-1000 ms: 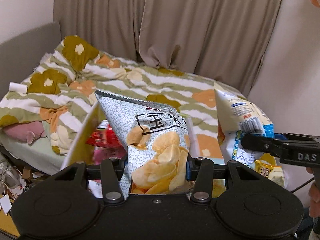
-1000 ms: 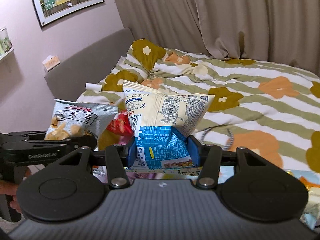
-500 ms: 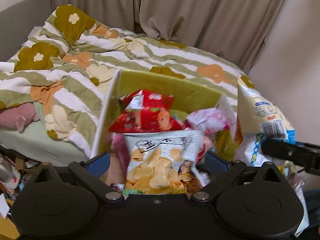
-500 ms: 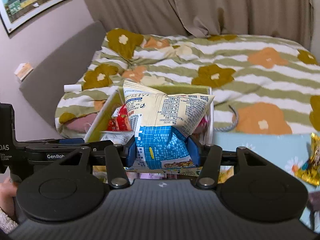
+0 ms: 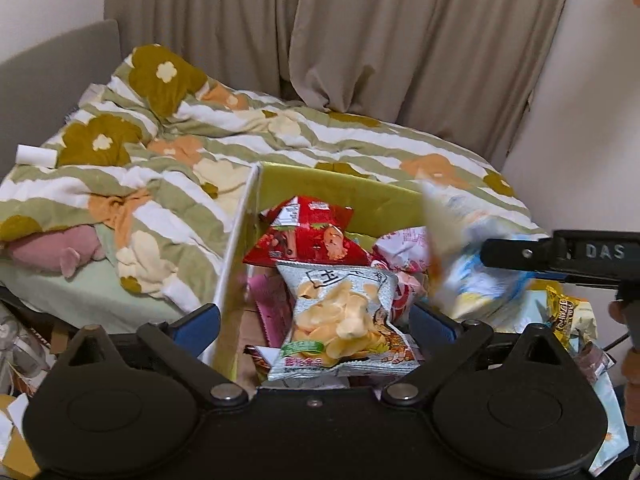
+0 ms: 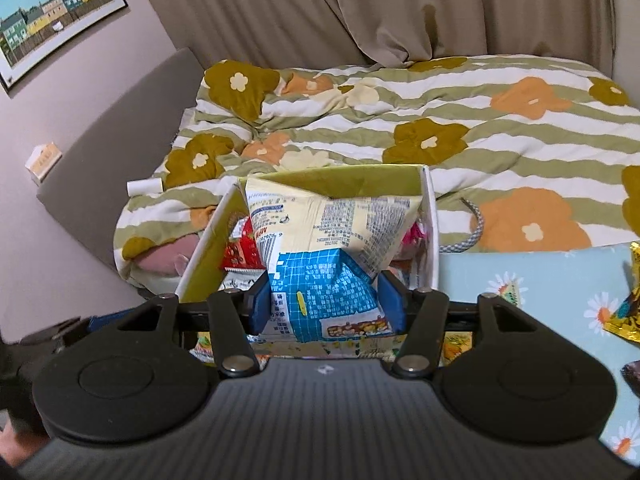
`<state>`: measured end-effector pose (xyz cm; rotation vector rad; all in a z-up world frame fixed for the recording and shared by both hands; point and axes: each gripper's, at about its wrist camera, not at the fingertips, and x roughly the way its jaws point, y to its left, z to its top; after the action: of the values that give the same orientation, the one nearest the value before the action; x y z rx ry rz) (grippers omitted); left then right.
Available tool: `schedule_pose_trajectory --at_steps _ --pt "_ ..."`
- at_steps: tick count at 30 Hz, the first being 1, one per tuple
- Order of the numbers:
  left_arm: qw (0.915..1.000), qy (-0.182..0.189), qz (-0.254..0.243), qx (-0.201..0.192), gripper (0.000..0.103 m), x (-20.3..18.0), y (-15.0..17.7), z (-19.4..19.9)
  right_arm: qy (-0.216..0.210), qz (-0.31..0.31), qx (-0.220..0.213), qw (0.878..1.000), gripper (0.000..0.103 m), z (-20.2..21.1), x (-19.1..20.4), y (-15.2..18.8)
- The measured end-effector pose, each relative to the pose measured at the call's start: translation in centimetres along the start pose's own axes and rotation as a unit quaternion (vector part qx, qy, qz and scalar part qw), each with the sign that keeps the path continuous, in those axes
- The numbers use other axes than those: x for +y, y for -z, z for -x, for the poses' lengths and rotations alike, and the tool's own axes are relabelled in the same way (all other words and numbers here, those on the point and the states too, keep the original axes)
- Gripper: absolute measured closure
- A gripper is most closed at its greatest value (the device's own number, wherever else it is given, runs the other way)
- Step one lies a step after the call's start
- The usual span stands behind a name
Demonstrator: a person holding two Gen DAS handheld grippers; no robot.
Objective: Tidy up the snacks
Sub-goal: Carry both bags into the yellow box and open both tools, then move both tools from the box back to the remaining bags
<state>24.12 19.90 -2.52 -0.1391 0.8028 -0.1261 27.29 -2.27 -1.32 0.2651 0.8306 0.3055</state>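
A white box with green inside walls (image 5: 320,188) holds several snack bags, among them a red one (image 5: 308,236). A silver chip bag (image 5: 344,320) lies loose on top of them, between my left gripper's (image 5: 314,326) open fingers. My right gripper (image 6: 326,304) is shut on a cream and blue snack bag (image 6: 324,256) and holds it over the box (image 6: 430,216). In the left wrist view that bag (image 5: 468,264) shows blurred at the box's right side.
The box stands against a bed with a flowered striped quilt (image 6: 440,128). A light blue daisy cloth (image 6: 560,280) to the right carries gold-wrapped snacks (image 6: 628,312). Curtains (image 5: 360,40) hang behind. A grey cable (image 6: 472,228) lies by the box.
My left gripper opened and let the silver chip bag drop into the box. My right gripper carried the cream and blue bag down over the box.
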Motion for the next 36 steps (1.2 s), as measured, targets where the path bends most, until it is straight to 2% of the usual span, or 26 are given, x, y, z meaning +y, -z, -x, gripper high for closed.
schedule_pose_trajectory --at_steps 2,3,12,21,26,33,36 --pt "1.0000 -0.007 0.002 -0.004 0.001 0.0 0.2 0.3 -0.009 -0.018 -0.004 1.000 0.007 -0.6 -0.6 0.2" --pt "0.9999 -0.009 0.003 -0.004 0.001 0.0 0.4 0.4 -0.007 -0.021 -0.007 1.000 0.000 -0.6 -0.9 0.4" --pt "0.9997 -0.019 0.005 -0.017 0.001 -0.4 1.5 1.3 -0.002 -0.016 -0.044 0.999 0.000 0.9 -1.8 2.3" --pt "0.9985 -0.008 -0.031 -0.046 0.001 -1.5 0.8 3.2 0.013 -0.002 -0.068 0.998 0.000 4.0 -0.6 2.5" --pt "0.9969 0.011 -0.055 -0.056 0.001 -2.9 0.6 3.7 0.048 -0.006 -0.086 0.995 0.000 7.2 -0.7 3.2" --pt "0.9898 0.074 -0.095 -0.076 0.001 -6.5 1.1 3.7 0.139 -0.028 -0.117 0.983 0.000 12.0 -2.5 5.4" --pt "0.9864 0.094 -0.114 -0.071 0.001 -8.6 1.7 3.4 0.170 -0.041 -0.128 0.976 0.000 13.6 -4.1 6.4"
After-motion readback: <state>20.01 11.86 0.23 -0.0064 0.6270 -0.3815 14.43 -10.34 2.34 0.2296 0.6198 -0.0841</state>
